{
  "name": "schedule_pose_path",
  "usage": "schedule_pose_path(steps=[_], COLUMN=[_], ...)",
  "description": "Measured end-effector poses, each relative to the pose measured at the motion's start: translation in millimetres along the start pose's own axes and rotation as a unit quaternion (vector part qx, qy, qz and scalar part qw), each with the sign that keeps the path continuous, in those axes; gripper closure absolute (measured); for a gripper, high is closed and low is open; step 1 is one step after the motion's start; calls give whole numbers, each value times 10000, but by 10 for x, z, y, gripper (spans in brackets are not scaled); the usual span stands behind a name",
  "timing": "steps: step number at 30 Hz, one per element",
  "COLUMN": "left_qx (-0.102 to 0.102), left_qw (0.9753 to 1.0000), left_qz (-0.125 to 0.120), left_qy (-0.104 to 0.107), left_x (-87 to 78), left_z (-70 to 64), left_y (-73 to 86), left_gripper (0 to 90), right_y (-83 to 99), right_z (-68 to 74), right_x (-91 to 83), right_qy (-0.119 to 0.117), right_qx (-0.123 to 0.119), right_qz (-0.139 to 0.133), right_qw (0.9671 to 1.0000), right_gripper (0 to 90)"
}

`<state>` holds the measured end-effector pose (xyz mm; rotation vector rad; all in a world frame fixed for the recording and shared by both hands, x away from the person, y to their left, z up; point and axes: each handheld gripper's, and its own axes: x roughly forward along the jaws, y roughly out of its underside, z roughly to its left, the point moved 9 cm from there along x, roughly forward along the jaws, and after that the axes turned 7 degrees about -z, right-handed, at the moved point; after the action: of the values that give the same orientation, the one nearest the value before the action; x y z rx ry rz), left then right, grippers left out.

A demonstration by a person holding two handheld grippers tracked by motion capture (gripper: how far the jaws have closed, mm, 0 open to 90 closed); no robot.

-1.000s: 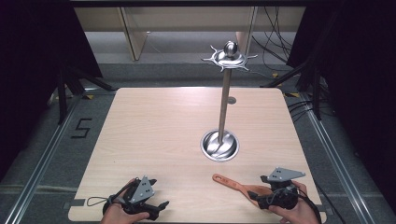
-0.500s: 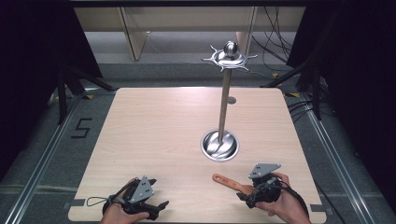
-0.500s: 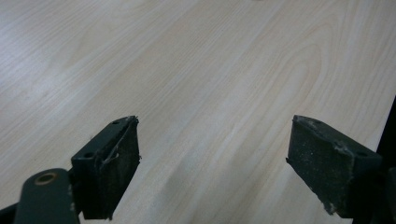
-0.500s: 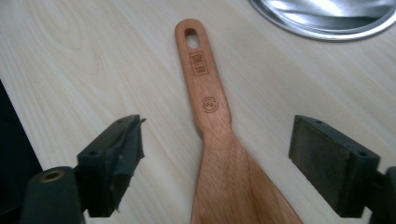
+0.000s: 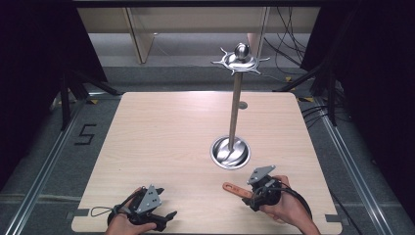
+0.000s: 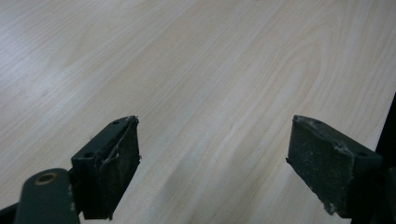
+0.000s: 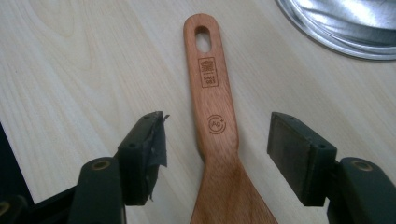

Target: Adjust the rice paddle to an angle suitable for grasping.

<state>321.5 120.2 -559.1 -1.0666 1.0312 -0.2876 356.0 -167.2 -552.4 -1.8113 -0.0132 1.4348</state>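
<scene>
A wooden spatula (image 7: 215,121) lies flat on the table near the front right, its handle with a hanging hole pointing away toward the stand's base; it also appears as a reddish handle (image 5: 235,188) in the high view. My right gripper (image 7: 217,149) is open, its jaws standing either side of the spatula's neck without touching it; from above the right gripper (image 5: 262,188) sits over the spatula's blade end. My left gripper (image 5: 156,215) rests at the front left, and in its own view the left gripper (image 6: 212,161) is open over bare wood.
A metal stand rises mid-table from a round base (image 5: 230,152) on a thin pole (image 5: 235,110) to a hooked top disc (image 5: 240,61). The base rim (image 7: 336,28) lies just beyond the spatula's handle. The light wooden table (image 5: 161,132) ends close behind both hands.
My right gripper has moved left and forward along the table onto the spatula, its jaws now straddling the neck. The left gripper has stayed put.
</scene>
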Motion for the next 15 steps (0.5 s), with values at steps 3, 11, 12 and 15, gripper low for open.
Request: schedule_pose_path(steps=[3, 11, 12, 15], left_qx=[-25, -55, -50, -46], left_qw=[10000, 10000, 10000, 10000], left_qz=[-17, -22, -19, -21], left_qy=[41, 68, 67, 70], left_x=[-11, -5, -7, -10], left_z=[-22, -15, -12, -17], left_y=[-4, -3, -4, -3], left_gripper=[160, 160, 160, 160], right_y=[-24, -82, -108, -122], right_z=[-10, 3, 10, 17], right_x=[49, 156, 191, 223], right_qy=[-6, 49, -200, -237], right_qx=[-40, -32, -297, -451], right_qz=[79, 547, 508, 674], right_qw=[10000, 9985, 9981, 9964], right_gripper=[403, 482, 493, 517])
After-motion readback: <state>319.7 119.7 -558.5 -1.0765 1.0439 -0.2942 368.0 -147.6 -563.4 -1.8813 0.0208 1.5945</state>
